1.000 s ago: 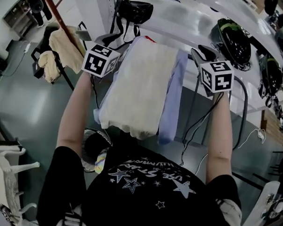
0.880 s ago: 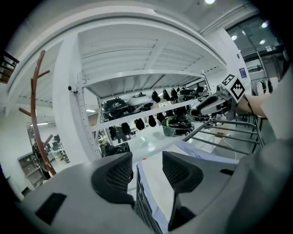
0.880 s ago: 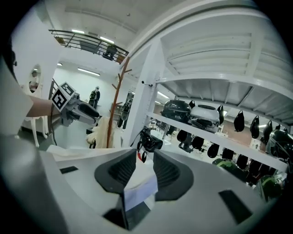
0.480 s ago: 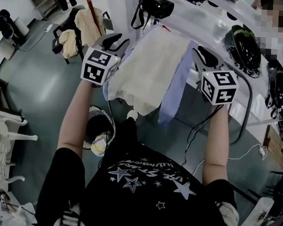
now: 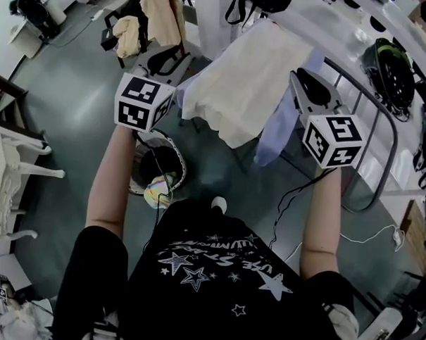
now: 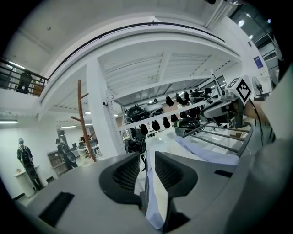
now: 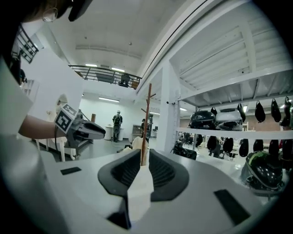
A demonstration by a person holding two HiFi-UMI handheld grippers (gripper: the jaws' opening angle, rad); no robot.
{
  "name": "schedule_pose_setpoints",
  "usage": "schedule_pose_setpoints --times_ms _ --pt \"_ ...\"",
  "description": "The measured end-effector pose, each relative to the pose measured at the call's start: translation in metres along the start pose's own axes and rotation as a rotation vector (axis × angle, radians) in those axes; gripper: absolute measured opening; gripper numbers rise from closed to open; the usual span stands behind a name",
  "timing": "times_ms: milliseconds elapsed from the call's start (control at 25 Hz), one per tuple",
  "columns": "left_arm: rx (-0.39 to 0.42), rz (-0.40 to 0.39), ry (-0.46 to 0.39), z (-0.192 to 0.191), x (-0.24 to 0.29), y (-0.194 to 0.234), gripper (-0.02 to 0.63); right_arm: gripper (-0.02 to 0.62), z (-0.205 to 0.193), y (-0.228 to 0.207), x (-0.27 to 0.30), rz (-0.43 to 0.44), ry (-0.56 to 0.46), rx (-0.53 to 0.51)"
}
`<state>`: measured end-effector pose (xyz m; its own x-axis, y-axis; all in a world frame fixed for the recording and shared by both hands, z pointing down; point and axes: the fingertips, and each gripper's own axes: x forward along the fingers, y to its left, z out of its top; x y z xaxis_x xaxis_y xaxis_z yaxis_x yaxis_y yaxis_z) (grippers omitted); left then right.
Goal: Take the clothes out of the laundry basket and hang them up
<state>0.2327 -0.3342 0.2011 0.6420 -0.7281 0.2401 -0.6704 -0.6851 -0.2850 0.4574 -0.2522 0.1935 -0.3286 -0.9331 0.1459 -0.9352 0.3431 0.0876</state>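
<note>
A cream garment [image 5: 248,83] is stretched between both grippers at chest height, and a pale lavender one [image 5: 278,137] hangs beneath it on the right. My left gripper [image 5: 177,64] grips the left edge; in the left gripper view [image 6: 147,169] pale cloth is pinched between the pads. My right gripper [image 5: 296,79] grips the right edge, and cream cloth [image 7: 139,192] sits between its pads [image 7: 143,167]. Both sets of jaws have just been closing on the cloth. The round laundry basket [image 5: 181,173] stands on the floor below my left forearm, with a colourful garment inside.
A grey metal rack rail [image 5: 383,138] curves past my right gripper. Behind it runs a white shelf with dark helmets [image 5: 390,57]. A coat stand with cream clothes [image 5: 160,12] stands far left, and a white chair [image 5: 9,164] is at the left edge.
The view has swung, and both grippers have carried the cloth sideways with it. The basket has come fully into sight under the left forearm. The cloth now hangs shorter and flatter.
</note>
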Motion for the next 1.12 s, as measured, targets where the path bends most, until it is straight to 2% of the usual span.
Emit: schedule_pose_setpoints --times_ms 200,400,800,1120 --pt "-0.085 0.04 0.019 -0.045 -0.037 0.003 0.085 0.052 -0.017 0.041 0.015 0.059 0.012 0.033" --pt "-0.136 0.092 0.063 -0.1 -0.089 0.015 0.039 0.02 -0.031 0.09 0.032 0.084 0.049 0.018" --pt "-0.258 0.122 0.169 -0.212 -0.241 0.044 0.021 0.012 -0.061 0.266 0.057 0.207 0.134 0.037" --pt "-0.31 0.088 0.242 -0.295 -0.353 0.056 0.02 0.012 -0.122 0.391 0.045 0.196 0.264 0.081"
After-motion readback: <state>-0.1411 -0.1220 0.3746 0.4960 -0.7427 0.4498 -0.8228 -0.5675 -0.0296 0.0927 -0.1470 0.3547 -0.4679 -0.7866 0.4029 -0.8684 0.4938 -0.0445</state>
